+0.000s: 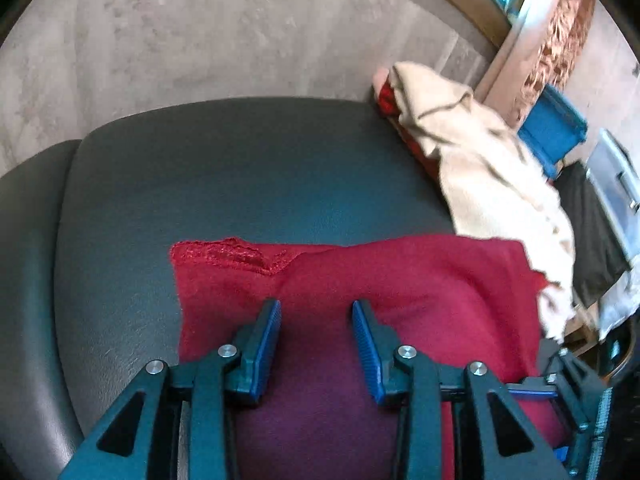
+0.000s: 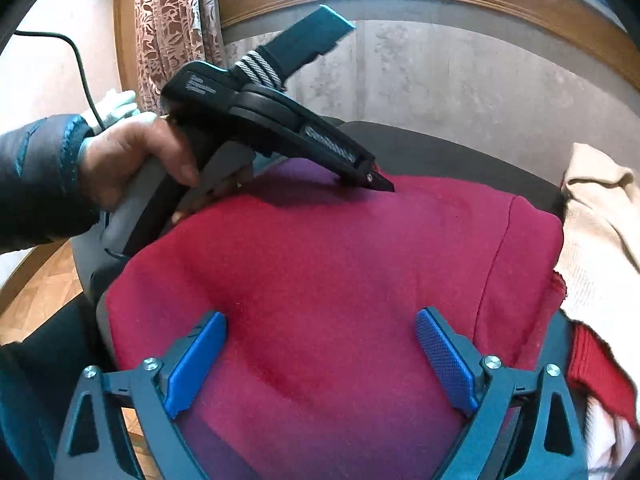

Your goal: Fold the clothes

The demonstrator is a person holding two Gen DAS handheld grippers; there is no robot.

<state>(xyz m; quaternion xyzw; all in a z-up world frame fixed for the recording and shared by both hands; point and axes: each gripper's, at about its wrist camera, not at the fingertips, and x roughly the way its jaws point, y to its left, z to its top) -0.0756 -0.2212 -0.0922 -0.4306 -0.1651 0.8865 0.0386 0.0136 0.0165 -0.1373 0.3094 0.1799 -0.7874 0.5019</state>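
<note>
We see a red garment [image 1: 360, 280] lying folded on a dark padded seat [image 1: 240, 168], its frayed hem at the far left corner. The left gripper [image 1: 316, 320] hovers over the garment's near part, jaws parted a moderate way, nothing between them. From the right wrist view the left gripper [image 2: 382, 184] points tip-down onto the red garment [image 2: 320, 272], held by the person's left hand [image 2: 132, 156]; we cannot tell jaw spread from this angle. The right gripper [image 2: 320, 344] sits over the garment's near edge, jaws spread wide, gripping nothing. A cream garment [image 1: 480, 168] is heaped on the right side of the seat, its lower edge touching the red garment's far right corner, with more red cloth [image 1: 386, 98] under it. A blue bin [image 1: 552, 128] and a patterned curtain [image 2: 176, 20] are behind.
</note>
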